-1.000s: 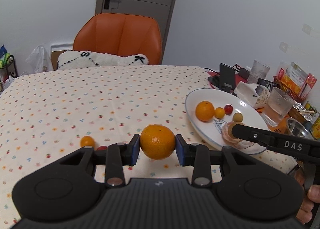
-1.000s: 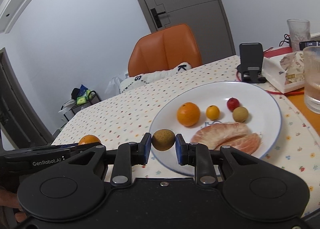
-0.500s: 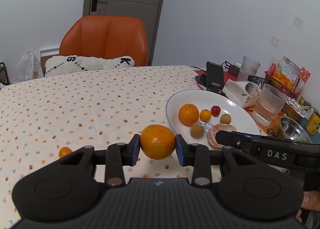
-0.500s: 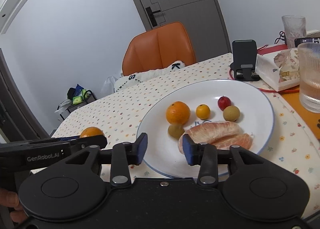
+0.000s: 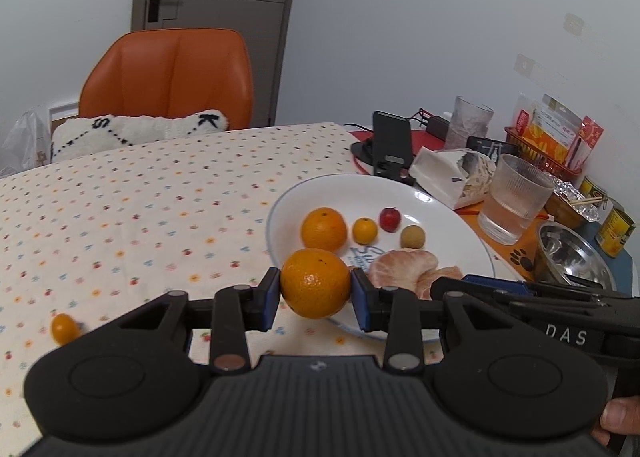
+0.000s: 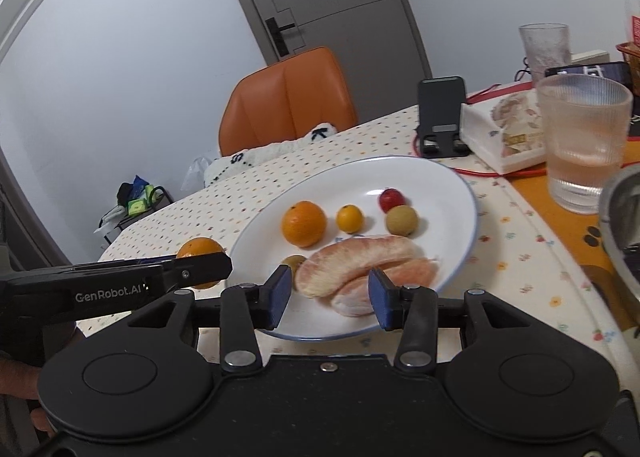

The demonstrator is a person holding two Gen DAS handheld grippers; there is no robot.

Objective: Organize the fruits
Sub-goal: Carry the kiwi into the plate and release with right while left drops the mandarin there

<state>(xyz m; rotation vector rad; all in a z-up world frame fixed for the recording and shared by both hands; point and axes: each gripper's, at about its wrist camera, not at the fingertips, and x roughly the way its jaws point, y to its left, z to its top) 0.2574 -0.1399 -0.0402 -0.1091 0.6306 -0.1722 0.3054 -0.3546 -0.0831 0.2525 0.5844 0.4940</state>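
1. Our left gripper (image 5: 315,290) is clamped on an orange (image 5: 315,283), pads on its two sides, held over the near left rim of the white plate (image 5: 452,217).
2. Our right gripper (image 6: 329,293) has its jaws apart and empty, above the plate's near rim.
3. Peeled pomelo segments (image 6: 360,269) lie on the plate just beyond those jaws.

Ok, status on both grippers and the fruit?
Left gripper shut on orange, near plate edge. Right gripper open, empty. Small orange fruit on tablecloth.
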